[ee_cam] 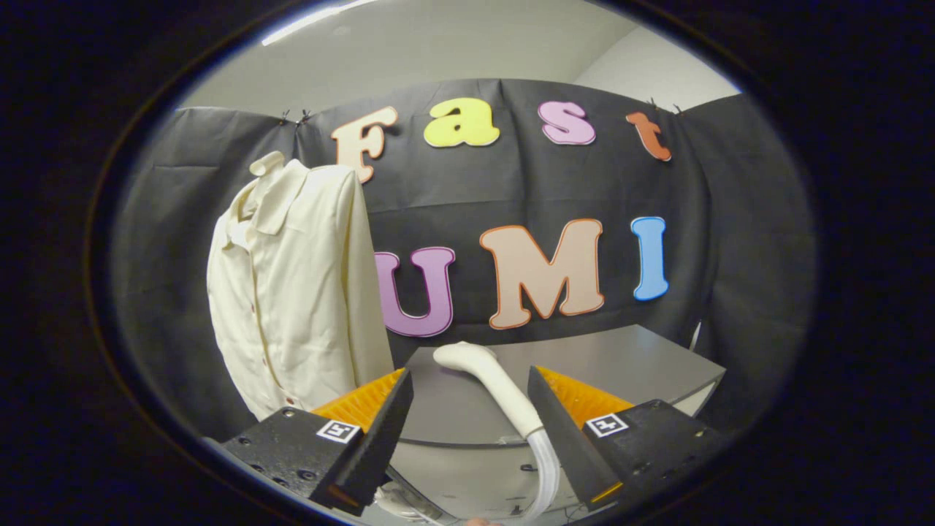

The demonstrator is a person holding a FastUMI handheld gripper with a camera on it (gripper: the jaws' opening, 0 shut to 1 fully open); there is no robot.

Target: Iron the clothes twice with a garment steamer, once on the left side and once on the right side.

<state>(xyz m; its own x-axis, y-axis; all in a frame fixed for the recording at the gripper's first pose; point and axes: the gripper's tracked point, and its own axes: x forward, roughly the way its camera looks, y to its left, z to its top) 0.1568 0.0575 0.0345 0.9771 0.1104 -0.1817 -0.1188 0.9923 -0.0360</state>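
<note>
A cream button-up shirt (pixel 292 292) hangs on a hanger against the booth wall, beyond and above my left finger. The white garment steamer (pixel 491 376) lies on the grey table, its head pointing left toward the shirt. Its handle runs down between my fingers, close against the right finger (pixel 559 416), and ends in a white ribbed hose (pixel 546 471). My gripper (pixel 470 376) is open, with a wide gap between the left finger and the handle.
The grey table (pixel 628 365) has a rounded front edge and stretches to the right behind my right finger. A pale cabinet front (pixel 467 475) sits below the tabletop. The shirt's lower hem hangs beside the table's left end.
</note>
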